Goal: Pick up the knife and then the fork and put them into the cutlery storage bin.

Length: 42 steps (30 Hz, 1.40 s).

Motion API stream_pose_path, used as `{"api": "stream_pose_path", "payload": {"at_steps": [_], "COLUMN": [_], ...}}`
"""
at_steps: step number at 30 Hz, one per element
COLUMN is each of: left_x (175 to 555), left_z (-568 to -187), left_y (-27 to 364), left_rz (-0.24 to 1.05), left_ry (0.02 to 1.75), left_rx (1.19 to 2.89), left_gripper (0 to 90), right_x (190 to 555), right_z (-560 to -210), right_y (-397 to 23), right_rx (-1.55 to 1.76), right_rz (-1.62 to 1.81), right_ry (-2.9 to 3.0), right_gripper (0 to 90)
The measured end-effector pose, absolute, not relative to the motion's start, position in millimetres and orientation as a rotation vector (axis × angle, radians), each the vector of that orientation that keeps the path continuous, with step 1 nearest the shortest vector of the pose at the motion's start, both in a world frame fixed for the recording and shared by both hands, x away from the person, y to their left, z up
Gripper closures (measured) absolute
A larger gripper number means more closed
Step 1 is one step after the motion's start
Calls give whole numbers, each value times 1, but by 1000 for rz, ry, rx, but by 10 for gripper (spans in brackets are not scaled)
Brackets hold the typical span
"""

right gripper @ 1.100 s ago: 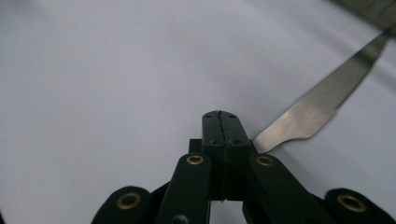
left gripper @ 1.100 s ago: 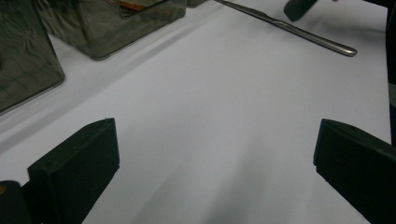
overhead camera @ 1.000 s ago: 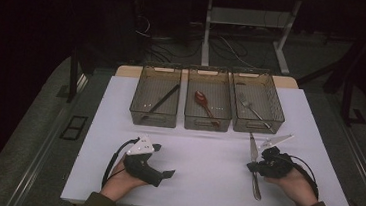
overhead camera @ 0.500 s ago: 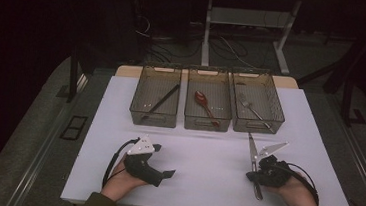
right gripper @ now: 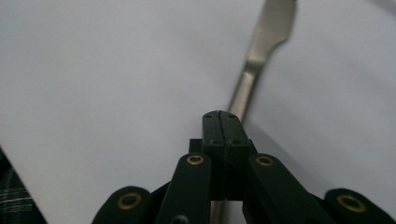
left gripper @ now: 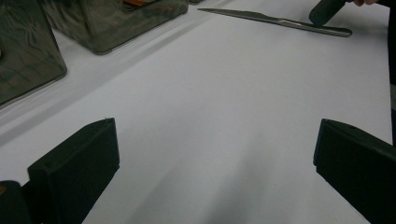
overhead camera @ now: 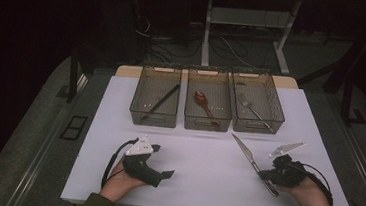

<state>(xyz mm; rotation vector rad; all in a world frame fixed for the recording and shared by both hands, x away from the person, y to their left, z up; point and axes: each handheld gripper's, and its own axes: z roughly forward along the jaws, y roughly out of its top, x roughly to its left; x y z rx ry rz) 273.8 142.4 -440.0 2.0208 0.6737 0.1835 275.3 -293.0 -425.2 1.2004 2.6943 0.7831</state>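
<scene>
A silver table knife [overhead camera: 253, 163] lies slantwise on the white table top [overhead camera: 201, 160], blade tip toward the bins; it also lies flat in the left gripper view [left gripper: 280, 21]. My right gripper [overhead camera: 266, 174] is shut, its jaws pressed together with no gap, and its tips [right gripper: 222, 116] rest over the knife's handle [right gripper: 243, 88]. The blade [right gripper: 275, 23] runs on beyond them. Whether the jaws pinch the knife I cannot tell. At the front left, my left gripper [overhead camera: 163, 162] rests on the table, open, with bare table between its jaws [left gripper: 215, 154].
Three clear bins stand in a row at the back: the left one [overhead camera: 152, 122] holds a black stick [overhead camera: 160, 102], the middle one [overhead camera: 206, 126] a red spoon [overhead camera: 205, 104], the right one [overhead camera: 259, 128] a fork [overhead camera: 251, 108]. Beyond the table it is dark, with cables and a frame.
The right hand has shifted right and toward the front edge, and the knife has swung under it: its blade tip now points further left. The left hand has stayed put.
</scene>
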Motion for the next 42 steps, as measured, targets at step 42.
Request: {"api": "stream_pose_path", "payload": {"at_steps": [42], "left_x": [273], "left_z": [-439], "left_y": [141], "left_rz": [183], "left_ry": [659], "left_rx": [2028], "left_gripper": [0], "right_x": [328], "right_z": [-421], "right_y": [-244], "right_rx": [1166], "right_rz": [238], "right_ry": [2860], "right_gripper": [792]}}
